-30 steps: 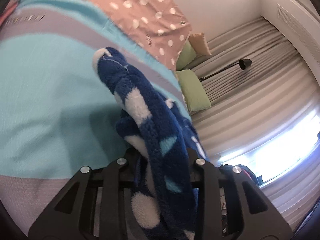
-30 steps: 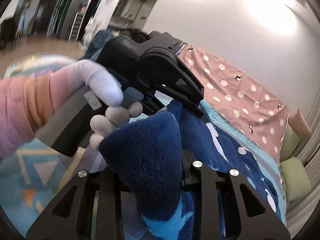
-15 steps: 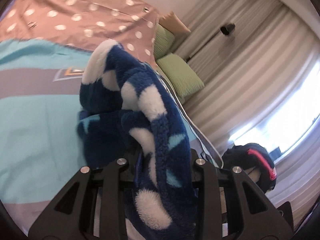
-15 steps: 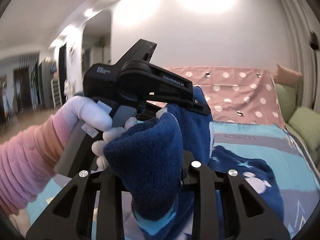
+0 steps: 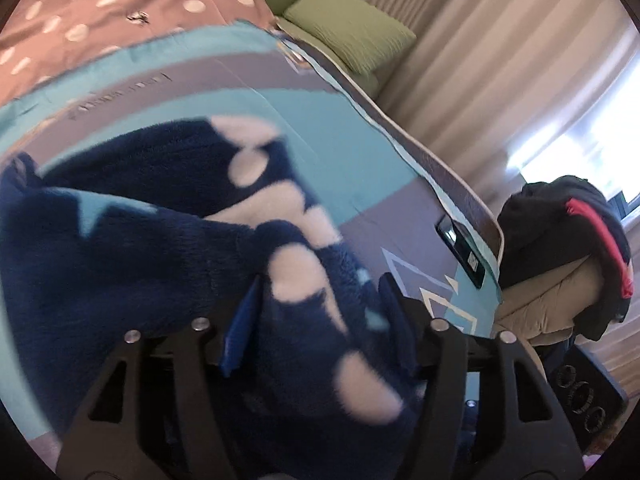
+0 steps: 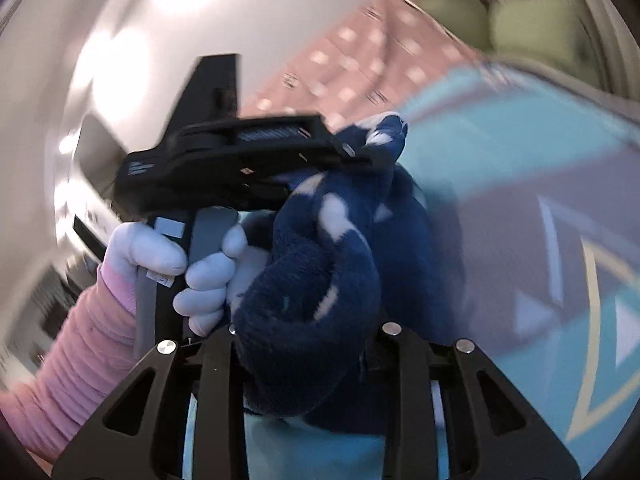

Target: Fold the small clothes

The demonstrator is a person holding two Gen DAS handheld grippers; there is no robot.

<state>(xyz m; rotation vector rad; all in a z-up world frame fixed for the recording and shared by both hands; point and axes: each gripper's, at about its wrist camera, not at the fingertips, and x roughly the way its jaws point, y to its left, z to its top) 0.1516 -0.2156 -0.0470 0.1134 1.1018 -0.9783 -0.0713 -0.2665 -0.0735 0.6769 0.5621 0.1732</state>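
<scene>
A wide bed takes up most of both views, covered by a turquoise and grey-mauve bedspread with pale triangle outlines (image 5: 372, 160). Beyond it lies a dusty-pink sheet with white polka dots (image 5: 100, 12), and at the far corner sit two ribbed green cushions (image 5: 352, 32). Floor-length beige pleated curtains (image 5: 500, 60) hang along the side of the bed, with bright daylight at their lower right. Past the bed's edge a black garment with a red stripe (image 5: 568, 224) is draped over something beige and padded. A dark flat phone-like slab (image 5: 460, 248) lies on the bedspread near that edge. The right wrist view shows a plain white wall above the pink sheet, heavily blurred.

The navy fleece garment with white spots and pale blue star shapes (image 5: 160, 240) is bunched and thick, partly spread on the bedspread and partly lifted between the two tools. Its pile is plush; a brighter blue edge shows near the left finger.

The left gripper (image 5: 320, 320), held by a white-gloved hand with a pink ribbed sleeve (image 6: 180, 264), has just been opening its jaws; fleece still lies between them, and whether the pads still press on it cannot be told. The right gripper (image 6: 312, 344) is closed narrowly on a thick roll of the same fleece.
</scene>
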